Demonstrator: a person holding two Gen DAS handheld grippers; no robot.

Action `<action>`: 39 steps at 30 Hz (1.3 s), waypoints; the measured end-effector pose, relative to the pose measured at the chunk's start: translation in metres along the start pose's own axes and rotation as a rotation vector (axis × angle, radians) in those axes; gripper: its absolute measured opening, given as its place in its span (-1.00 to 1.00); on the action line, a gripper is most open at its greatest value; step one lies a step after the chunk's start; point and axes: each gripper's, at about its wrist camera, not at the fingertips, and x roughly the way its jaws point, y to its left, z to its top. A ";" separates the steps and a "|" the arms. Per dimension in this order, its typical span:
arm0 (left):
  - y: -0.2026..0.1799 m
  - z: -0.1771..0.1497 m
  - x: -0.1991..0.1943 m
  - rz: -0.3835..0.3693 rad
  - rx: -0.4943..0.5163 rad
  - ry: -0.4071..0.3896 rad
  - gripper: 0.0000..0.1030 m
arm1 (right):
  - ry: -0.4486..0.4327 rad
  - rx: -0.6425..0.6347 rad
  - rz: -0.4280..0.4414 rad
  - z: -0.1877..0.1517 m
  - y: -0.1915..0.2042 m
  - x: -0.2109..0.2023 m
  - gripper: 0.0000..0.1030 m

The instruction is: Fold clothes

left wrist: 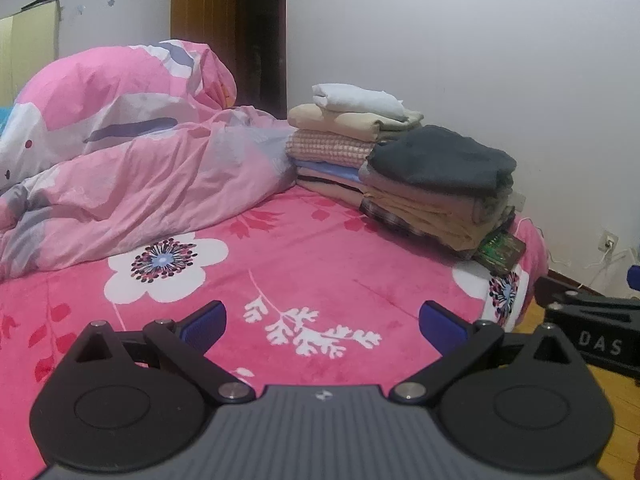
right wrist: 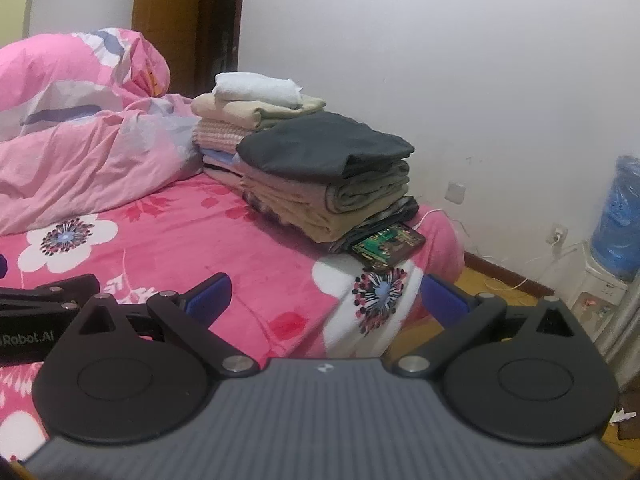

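Both the left gripper (left wrist: 322,322) and the right gripper (right wrist: 325,300) hover with jaws spread wide and empty above the pink floral bed (left wrist: 320,256). Two stacks of folded clothes (left wrist: 400,168) sit at the bed's far right corner, beside a crumpled pink duvet (left wrist: 132,152).

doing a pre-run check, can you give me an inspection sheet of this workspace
surface: bed sheet, pink with flowers, bare in the middle.
job's things: near stack of folded clothes with dark grey garment on top; taller stack behind, white piece on top.
clutter: bunched pink duvet; green box under the near stack.
grippers: left gripper and right gripper both open, holding nothing.
cables: white cable along the floor to a wall socket.
surroundings: white wall, wooden door, water dispenser.
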 end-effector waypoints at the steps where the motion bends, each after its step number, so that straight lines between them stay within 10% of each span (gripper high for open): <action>1: -0.001 0.000 0.000 0.001 0.001 -0.001 1.00 | 0.001 0.004 -0.001 0.000 -0.001 -0.001 0.97; 39: -0.017 -0.002 0.002 -0.034 0.006 0.020 1.00 | 0.026 0.042 -0.023 -0.006 -0.013 0.000 0.97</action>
